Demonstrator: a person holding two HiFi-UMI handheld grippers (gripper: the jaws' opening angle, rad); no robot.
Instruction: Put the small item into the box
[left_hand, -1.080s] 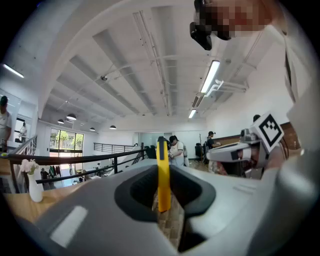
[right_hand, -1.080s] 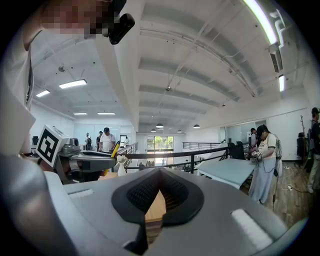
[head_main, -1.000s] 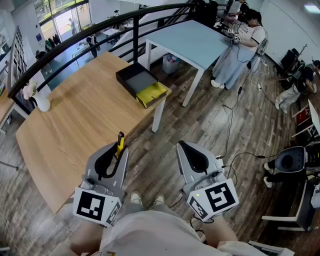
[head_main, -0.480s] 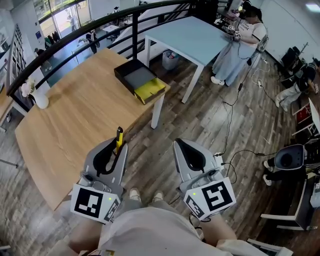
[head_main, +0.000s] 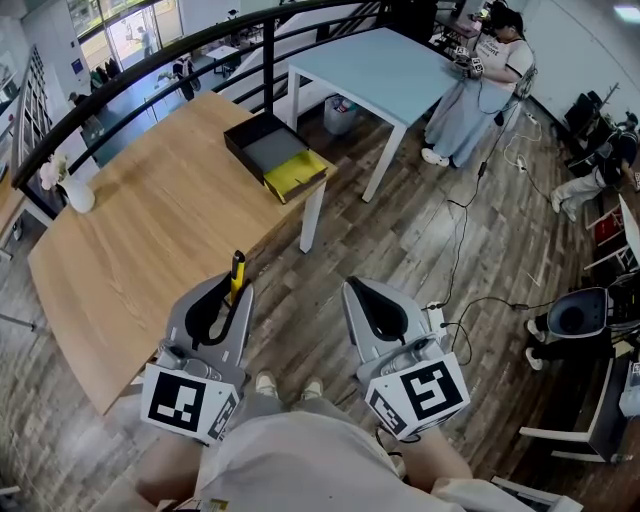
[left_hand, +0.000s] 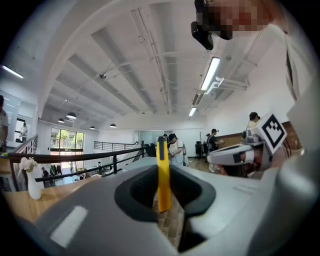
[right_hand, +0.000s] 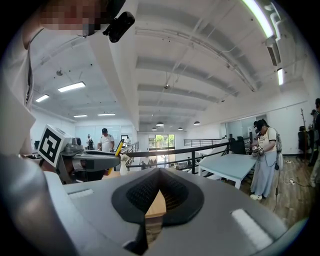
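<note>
My left gripper (head_main: 232, 292) is shut on a thin yellow item with a black tip (head_main: 237, 272), which stands upright between its jaws (left_hand: 162, 175). It hovers over the near edge of the wooden table (head_main: 130, 240). The open black box (head_main: 264, 147) with a yellow flap (head_main: 295, 171) rests on the far right corner of that table, well ahead of both grippers. My right gripper (head_main: 362, 295) is shut with nothing in it (right_hand: 159, 192), held over the floor to the right of the table. The left gripper with the yellow item (right_hand: 117, 148) shows in the right gripper view.
A white vase with flowers (head_main: 75, 196) stands at the table's left edge. A light blue table (head_main: 380, 75) lies beyond, with a person (head_main: 480, 85) beside it. A black railing (head_main: 150, 70) runs behind the tables. Cables (head_main: 460, 250) and an office chair (head_main: 590, 320) occupy the floor at right.
The view has shifted slightly: table and box sit a little further up and left in the frame. Both grippers keep their pose, and the left still holds the yellow item.
</note>
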